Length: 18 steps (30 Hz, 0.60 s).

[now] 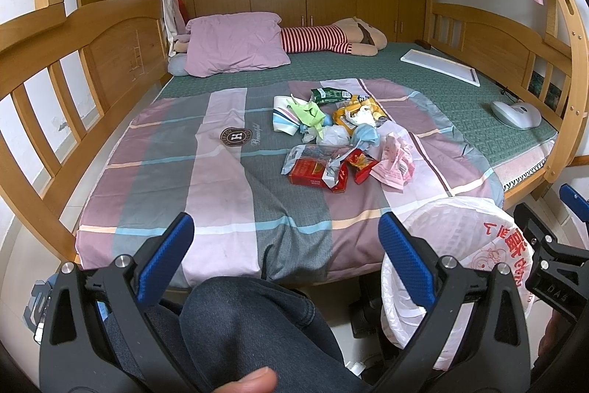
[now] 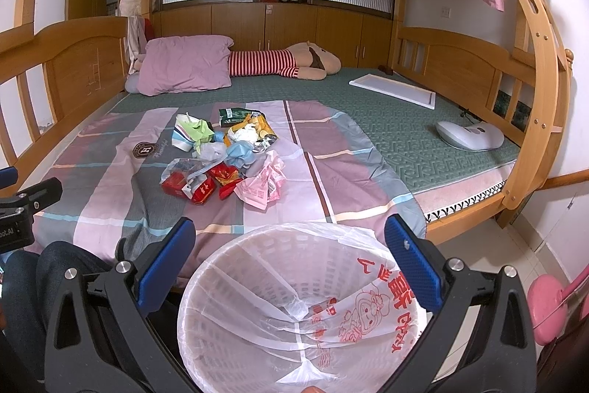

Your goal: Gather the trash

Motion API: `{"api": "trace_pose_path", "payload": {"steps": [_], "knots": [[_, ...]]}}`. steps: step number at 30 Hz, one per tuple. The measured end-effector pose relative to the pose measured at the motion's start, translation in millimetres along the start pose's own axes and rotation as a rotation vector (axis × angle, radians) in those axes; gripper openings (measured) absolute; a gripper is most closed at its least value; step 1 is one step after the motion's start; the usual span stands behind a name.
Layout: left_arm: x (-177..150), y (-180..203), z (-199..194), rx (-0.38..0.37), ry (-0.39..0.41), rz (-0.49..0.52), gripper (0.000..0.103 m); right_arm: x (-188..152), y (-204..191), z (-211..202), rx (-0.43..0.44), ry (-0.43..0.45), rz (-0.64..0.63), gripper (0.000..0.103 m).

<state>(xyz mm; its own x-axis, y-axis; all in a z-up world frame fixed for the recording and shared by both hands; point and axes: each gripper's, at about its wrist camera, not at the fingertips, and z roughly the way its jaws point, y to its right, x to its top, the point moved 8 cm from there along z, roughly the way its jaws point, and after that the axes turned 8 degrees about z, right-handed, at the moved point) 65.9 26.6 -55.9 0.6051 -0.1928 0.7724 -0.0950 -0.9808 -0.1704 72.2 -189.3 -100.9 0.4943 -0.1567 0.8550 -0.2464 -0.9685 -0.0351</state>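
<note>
Plainly, nothing is collected yet: the trash pile [image 2: 224, 153] lies heaped on the patchwork quilt [image 2: 121, 179] in the middle of the bed [image 2: 423, 139], well apart from both tools, and the lined basket [image 2: 294, 304] stands empty at the bed's near edge. The left tool [image 1: 285, 249] hangs over the person's knee [image 1: 246, 323] with its blue pads spread wide, gripping nothing; the right tool [image 2: 289, 256] is likewise spread and empty above the basket mouth. A sound start, I judge, is to take the near outliers first, the pink crumpled bag [image 2: 263, 186] or the red packet [image 2: 200, 192], pinching a firm fold so the film does not slip, then carrying it over the liner. How many pieces lie underneath the heap cannot be told, and the basket's base is cut off below the frame.
</note>
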Motion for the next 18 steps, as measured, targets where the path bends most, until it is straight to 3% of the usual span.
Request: {"api": "trace_pose_path", "payload": {"steps": [10, 15, 18], "knots": [[8.5, -23.8, 29.9, 0.041, 0.022, 0.009, 0.100, 10.6, 3.9, 15.2, -0.041, 0.008, 0.026, 0.100], [21.1, -46.7, 61.7, 0.000, 0.020, -0.009, 0.100, 15.6, -3.4, 56.9, -0.006, -0.120, 0.060, 0.100], [30.3, -79.7, 94.7, 0.020, -0.012, -0.051, 0.099, 14.4, -16.3, 82.8, 0.029, -0.162, 0.069, 0.098]]}}
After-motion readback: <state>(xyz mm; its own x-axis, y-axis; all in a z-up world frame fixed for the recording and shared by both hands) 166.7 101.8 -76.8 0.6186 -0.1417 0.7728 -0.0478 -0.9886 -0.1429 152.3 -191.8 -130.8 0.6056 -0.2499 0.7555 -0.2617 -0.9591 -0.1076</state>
